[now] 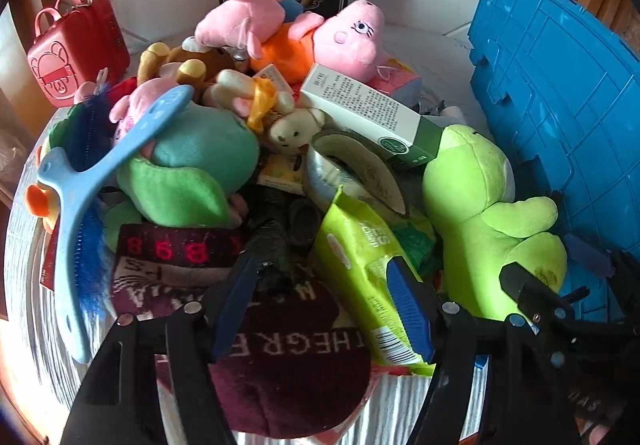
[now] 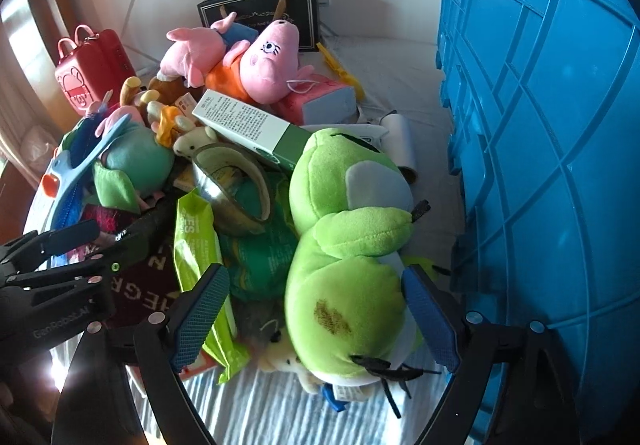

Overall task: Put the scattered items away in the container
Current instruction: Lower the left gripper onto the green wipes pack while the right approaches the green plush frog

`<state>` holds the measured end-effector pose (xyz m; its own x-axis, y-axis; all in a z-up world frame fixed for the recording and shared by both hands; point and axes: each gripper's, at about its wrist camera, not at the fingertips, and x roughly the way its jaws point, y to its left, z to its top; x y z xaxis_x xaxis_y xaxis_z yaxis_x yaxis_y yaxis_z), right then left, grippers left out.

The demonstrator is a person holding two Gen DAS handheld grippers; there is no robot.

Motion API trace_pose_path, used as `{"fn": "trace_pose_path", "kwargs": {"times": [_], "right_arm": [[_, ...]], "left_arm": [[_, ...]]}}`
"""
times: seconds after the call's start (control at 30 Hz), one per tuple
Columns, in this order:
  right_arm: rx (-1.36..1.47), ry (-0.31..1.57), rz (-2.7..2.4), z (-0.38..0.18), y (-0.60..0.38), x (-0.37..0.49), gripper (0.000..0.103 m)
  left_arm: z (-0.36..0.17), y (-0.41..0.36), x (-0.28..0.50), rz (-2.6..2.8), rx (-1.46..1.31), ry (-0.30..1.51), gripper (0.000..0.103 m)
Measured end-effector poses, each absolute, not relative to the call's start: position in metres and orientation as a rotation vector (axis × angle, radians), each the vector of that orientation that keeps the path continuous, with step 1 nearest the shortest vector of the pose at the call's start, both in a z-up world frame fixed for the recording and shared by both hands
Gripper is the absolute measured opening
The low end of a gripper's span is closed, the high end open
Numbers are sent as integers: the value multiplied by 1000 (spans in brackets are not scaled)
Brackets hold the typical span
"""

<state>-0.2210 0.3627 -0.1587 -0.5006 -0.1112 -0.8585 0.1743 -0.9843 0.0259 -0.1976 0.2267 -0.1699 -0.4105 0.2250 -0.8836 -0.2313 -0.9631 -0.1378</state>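
- Right gripper point(image 2: 316, 319): fingers spread wide, straddling the lime-green plush frog toy point(image 2: 344, 245), nothing clamped yet.
- Frog lies at the near edge of the pile, just beside the blue ribbed plastic crate point(image 2: 540, 165).
- Left gripper point(image 1: 324, 305): fingers apart, empty, poised over the maroon knitted cloth with lettering point(image 1: 288, 365).
- Judgement: close on the frog's fat lower body, not a limb; plush compresses, so squeeze firmly.
- Lift clear of the yellow-green snack packet point(image 2: 196, 245) before swinging toward the crate.
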Motion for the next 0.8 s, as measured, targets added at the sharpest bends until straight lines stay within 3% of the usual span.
{"fn": "trace_pose_path", "kwargs": {"times": [0.13,0.33,0.57,0.67,0.77,0.8], "right_arm": [[1508,113,-2591,-167,367,-223,80],[1503,104,-2643,-173,370,-221,74],[1499,83,-2654,-179,364,-227,85],[1494,223,-2705,-190,354,-232,90],[1506,395,-2735,-207,340,-240,103],[1510,406,-2727,-212,336,-242,103]], "left_arm": [[-190,240,-209,2386,-1587,-33,66],[-209,248,-217,2315,-1615,-72,67],[-204,239,-200,2350,-1522,163,67],[-204,228,-193,2359,-1506,198,67],[-205,223,-188,2363,-1494,205,67],[-205,223,-187,2368,-1486,207,67]]}}
